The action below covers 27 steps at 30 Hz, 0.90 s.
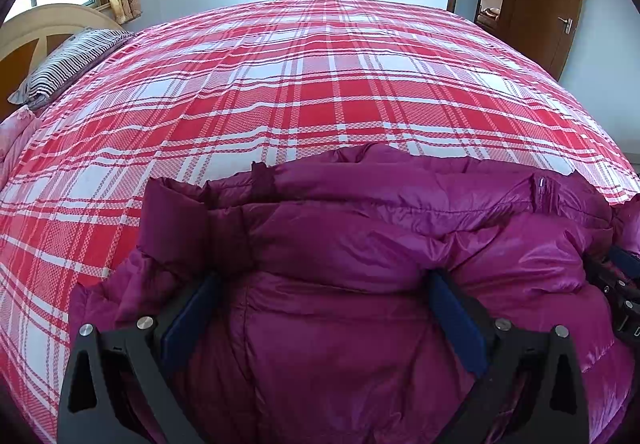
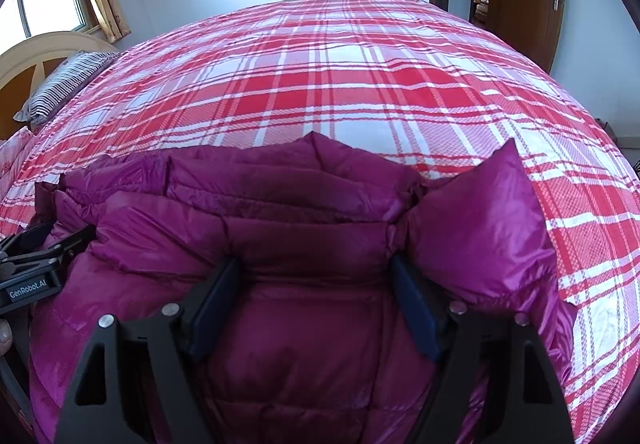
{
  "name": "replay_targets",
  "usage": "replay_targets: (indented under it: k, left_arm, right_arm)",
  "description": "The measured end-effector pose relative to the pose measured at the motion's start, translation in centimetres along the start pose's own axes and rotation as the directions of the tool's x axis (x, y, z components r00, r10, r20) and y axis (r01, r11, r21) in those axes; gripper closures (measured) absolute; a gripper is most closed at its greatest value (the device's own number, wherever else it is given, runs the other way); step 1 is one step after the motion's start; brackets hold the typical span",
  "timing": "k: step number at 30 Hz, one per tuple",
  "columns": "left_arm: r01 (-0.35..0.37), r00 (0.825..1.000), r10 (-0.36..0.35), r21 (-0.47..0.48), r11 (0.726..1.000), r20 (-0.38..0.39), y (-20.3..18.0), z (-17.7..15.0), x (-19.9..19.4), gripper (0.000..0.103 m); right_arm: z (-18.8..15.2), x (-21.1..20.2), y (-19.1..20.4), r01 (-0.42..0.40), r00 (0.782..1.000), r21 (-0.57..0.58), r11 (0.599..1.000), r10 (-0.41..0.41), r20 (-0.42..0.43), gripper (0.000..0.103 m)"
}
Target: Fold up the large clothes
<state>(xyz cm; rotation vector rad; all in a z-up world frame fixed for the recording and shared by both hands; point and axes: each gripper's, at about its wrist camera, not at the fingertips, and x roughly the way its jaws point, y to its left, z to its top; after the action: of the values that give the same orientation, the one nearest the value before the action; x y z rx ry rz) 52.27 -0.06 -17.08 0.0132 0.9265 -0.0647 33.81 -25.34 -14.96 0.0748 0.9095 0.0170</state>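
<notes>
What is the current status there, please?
Both tongs, left and right, wide, bulging jacket between pads. Jacket bunched on plaid bed. Nothing obstructing.

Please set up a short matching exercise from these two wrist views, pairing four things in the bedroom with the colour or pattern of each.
Things:
1. down jacket
2. bedspread
3. pillow
4. door

Colours or patterns:
A. brown wood with a red paper ornament
B. shiny magenta, quilted
C. dark and white stripes
D. red and white plaid

Right pairs: 1-B, 2-D, 3-C, 4-A.
</notes>
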Motion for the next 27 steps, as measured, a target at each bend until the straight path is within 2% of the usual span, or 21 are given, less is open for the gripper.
replay_targets:
  k: [10, 14, 17, 19, 22, 27]
  left_arm:
    - [-0.018, 1.0, 0.018, 0.013, 1.0, 0.004, -0.2, 0.0, 0.0, 0.001]
    - [-0.022, 1.0, 0.022, 0.014, 1.0, 0.008, -0.3, 0.0, 0.0, 0.001]
    - [-0.023, 1.0, 0.023, 0.014, 1.0, 0.009, -0.3, 0.0, 0.0, 0.001]
    - [-0.021, 1.0, 0.021, 0.012, 1.0, 0.01, -0.2, 0.0, 0.0, 0.001]
    - [-0.02, 1.0, 0.02, 0.01, 1.0, 0.012, -0.2, 0.0, -0.1, 0.001]
    - [-0.021, 1.0, 0.021, 0.01, 1.0, 0.013, -0.2, 0.0, 0.0, 0.001]
  right_arm:
    - [0.0, -0.1, 0.3, 0.025, 1.0, -0.015, 1.0, -0.025, 0.001, 0.024]
    - [0.1, -2.0, 0.7, 0.058, 0.998, 0.028, 0.998, -0.058, 0.002, 0.023]
    - [0.0, -4.4, 1.9, 0.013, 0.999, 0.076, 0.997, -0.017, 0.045, 0.019]
    - [-0.3, -5.1, 3.5, -0.02, 0.998, 0.056, 0.998, 0.017, 0.067, 0.017]
    - [-1.2, -4.1, 5.2, -0.014, 0.998, 0.011, 1.0, 0.013, 0.055, 0.016]
    - [-2.2, -2.2, 4.6, 0.003, 0.998, 0.02, 1.0, -0.004, 0.061, 0.009]
